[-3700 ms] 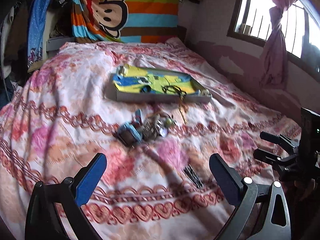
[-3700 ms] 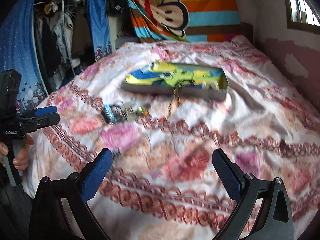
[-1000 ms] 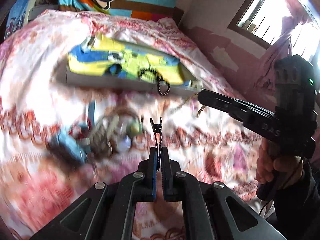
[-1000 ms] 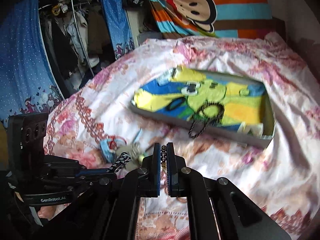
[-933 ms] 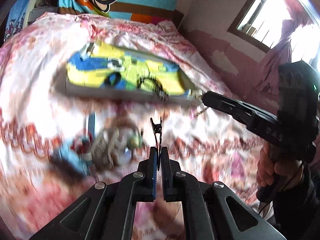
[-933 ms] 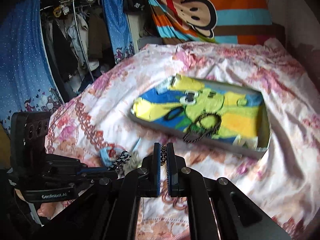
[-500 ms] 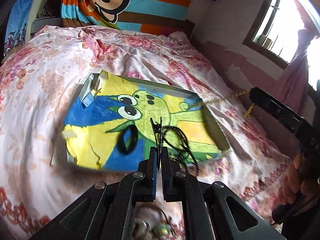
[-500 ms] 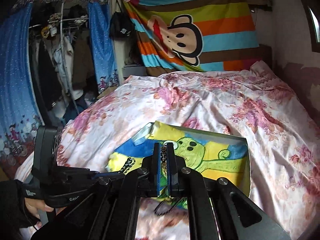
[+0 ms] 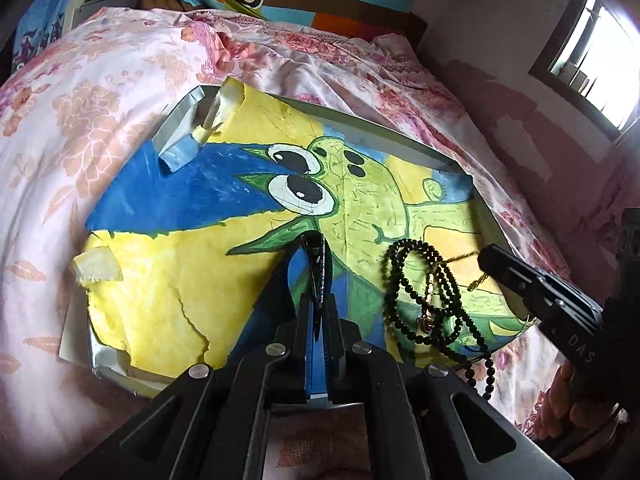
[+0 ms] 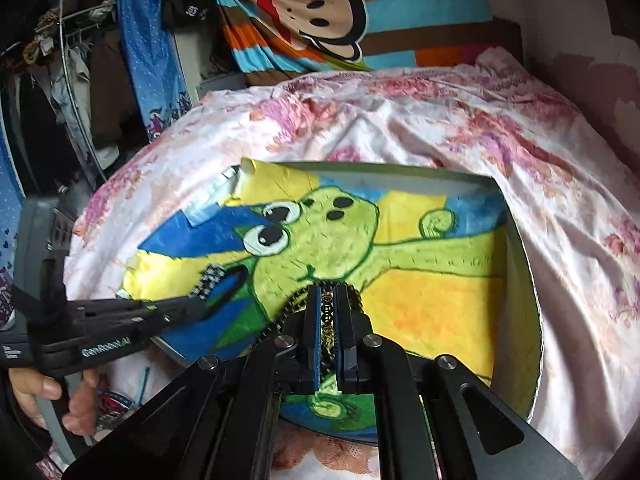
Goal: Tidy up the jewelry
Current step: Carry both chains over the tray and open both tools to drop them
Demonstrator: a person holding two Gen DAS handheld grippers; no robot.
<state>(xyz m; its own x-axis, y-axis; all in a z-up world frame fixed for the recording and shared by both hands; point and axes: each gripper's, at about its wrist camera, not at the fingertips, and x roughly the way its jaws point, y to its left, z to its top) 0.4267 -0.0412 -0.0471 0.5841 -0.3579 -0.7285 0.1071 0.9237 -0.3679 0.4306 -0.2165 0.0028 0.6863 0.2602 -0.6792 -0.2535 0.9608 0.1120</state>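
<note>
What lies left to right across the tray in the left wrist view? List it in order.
Torn paper corner → hair clip in the left gripper → black bead necklace → gold chain → right gripper.

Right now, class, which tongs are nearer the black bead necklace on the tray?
Right. The right tongs, shut on a gold chain, hang directly over the necklace. The left tongs, shut on a clip, are off to its side, over the tray's middle.

left gripper: clamped on hair clip | over tray | black bead necklace inside
</note>
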